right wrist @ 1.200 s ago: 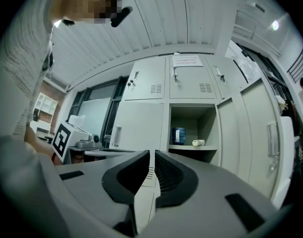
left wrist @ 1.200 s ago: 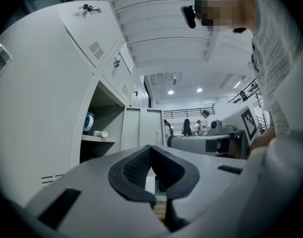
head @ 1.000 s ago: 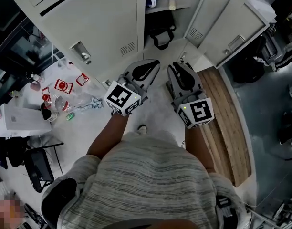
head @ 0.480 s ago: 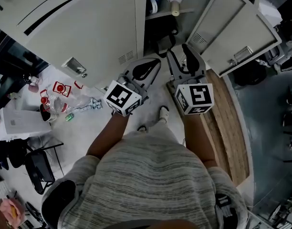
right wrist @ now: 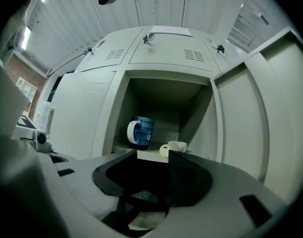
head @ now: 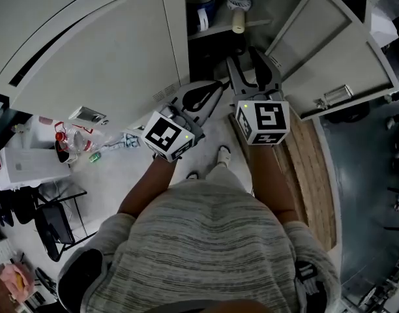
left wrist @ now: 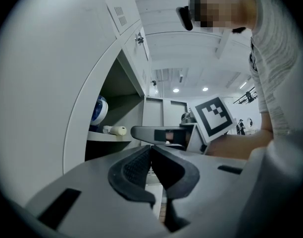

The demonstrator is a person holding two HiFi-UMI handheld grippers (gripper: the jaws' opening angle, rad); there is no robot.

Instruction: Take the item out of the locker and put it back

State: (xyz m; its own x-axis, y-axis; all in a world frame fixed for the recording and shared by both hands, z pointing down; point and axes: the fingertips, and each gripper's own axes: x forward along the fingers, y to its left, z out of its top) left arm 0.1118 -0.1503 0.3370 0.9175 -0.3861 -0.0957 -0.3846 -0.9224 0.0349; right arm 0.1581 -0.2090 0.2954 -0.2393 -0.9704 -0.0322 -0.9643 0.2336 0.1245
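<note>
**A:** What is sitting in the open locker?

**B:** Two things are sharing its shelf. One blue mug with a white handle is standing upright on the left. One small white handheld fan is lying on its side near it on the right, and the two are not touching.

**A:** Is either gripper holding one of them?

**B:** No, neither item is being touched. The right gripper is facing the shelf. Its jaws have just been opening and are now gaping wide, with nothing between the pads. The left gripper is clenched, its two jaws pressing together on nothing. In the head view it is hanging just beside the right one, lower and further from the locker.

**A:** And around them?

**B:** One locker door is standing open at the right of the compartment. One neighbouring door is lying shut on the left. Each gripper is carrying a cube: the left marker cube and the right marker cube. The person's grey striped top is filling the bottom of the head view, with two forearms reaching up from it.
</note>
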